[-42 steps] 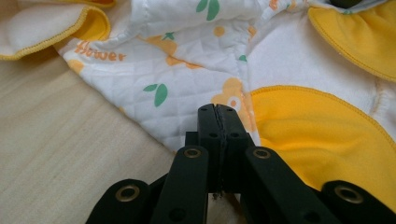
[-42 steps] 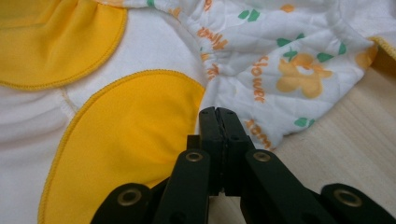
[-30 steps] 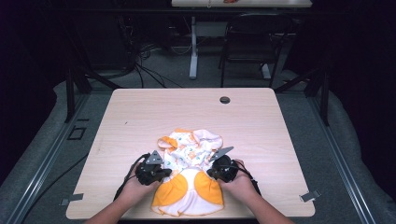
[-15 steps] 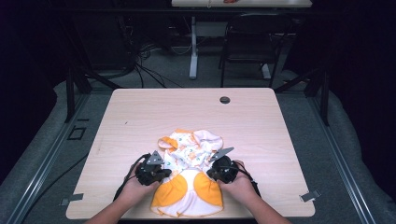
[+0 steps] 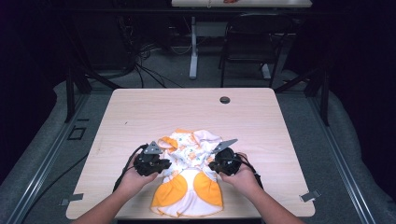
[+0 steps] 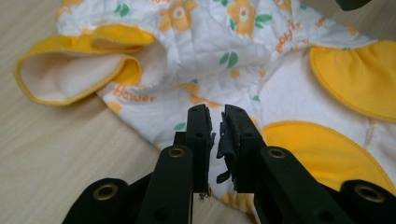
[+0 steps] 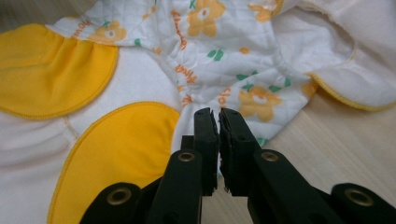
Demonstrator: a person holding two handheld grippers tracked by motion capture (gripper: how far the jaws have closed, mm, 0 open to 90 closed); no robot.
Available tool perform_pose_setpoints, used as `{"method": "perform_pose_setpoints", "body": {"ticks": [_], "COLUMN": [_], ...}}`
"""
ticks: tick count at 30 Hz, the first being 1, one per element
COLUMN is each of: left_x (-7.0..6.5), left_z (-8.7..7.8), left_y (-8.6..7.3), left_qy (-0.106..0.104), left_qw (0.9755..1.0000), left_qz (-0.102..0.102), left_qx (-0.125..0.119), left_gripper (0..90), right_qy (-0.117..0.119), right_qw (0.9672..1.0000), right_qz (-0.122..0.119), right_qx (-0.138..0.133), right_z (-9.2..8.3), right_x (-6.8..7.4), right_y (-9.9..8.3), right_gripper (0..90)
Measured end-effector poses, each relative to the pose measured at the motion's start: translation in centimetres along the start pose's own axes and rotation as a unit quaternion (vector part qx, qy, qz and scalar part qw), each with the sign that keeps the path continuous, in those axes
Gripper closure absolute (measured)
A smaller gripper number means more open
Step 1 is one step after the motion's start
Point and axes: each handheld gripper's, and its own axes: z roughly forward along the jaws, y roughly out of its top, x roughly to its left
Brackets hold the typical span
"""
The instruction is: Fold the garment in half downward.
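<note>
In the left gripper view, the left gripper [image 6: 215, 122] stands at the lower middle of the frame with its jaws a narrow slit apart. They have just been opening, and no cloth is pinched between them. The tips hover over the near edge of a baby garment [image 6: 224, 60], white quilted cloth printed with orange flowers and green leaves. A yellow-trimmed cuff [image 6: 70, 74] lies open at the upper left of that frame, and rounded yellow patches [image 6: 355, 79] show at the right.

In the right gripper view, the right gripper [image 7: 218, 120] sits at the lower middle, its jaws likewise parted by a thin gap after just opening, with nothing clamped. Its tips hang above the garment's edge where the floral cloth meets the bare wood.

In the high view, the left gripper [image 5: 161, 164] is left of centre and the right gripper [image 5: 215, 165] right of centre, each in a hand, flanking the garment [image 5: 189, 179], which lies spread at the lower middle of the light wooden tabletop [image 5: 154, 112]. A dark round grommet [image 5: 224, 100] sits near the tabletop's far edge, well apart from the cloth.
</note>
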Motion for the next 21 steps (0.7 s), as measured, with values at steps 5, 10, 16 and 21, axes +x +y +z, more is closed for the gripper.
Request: {"method": "perform_pose_setpoints", "body": {"ticks": [5, 10, 16, 21], "left_x": [0.6, 1.5, 2.5, 2.9], "left_z": [-0.1, -0.1, 0.0, 0.3], "left_y": [1.1, 1.8, 2.7, 3.5], "left_qy": [0.004, 0.011, 0.010, 0.012], "left_qw": [1.0000, 0.9998, 0.9996, 0.9996], "left_qz": [0.000, -0.013, -0.024, -0.022], "left_qx": [-0.003, -0.009, -0.012, -0.014], "left_gripper": [75.3, 71.3, 70.6, 70.9], "right_qy": [0.001, -0.006, -0.012, -0.014], "right_qw": [1.0000, 1.0000, 0.9999, 0.9999], "right_qz": [0.001, 0.000, -0.002, -0.006], "right_qx": [0.000, 0.002, 0.000, 0.007], "right_z": [-0.2, -0.3, -0.2, 0.1], "right_x": [-0.5, -1.1, -2.0, -2.5], "right_y": [0.8, 1.6, 2.6, 3.5], "right_gripper": [83.1, 80.5, 80.1, 80.2]}}
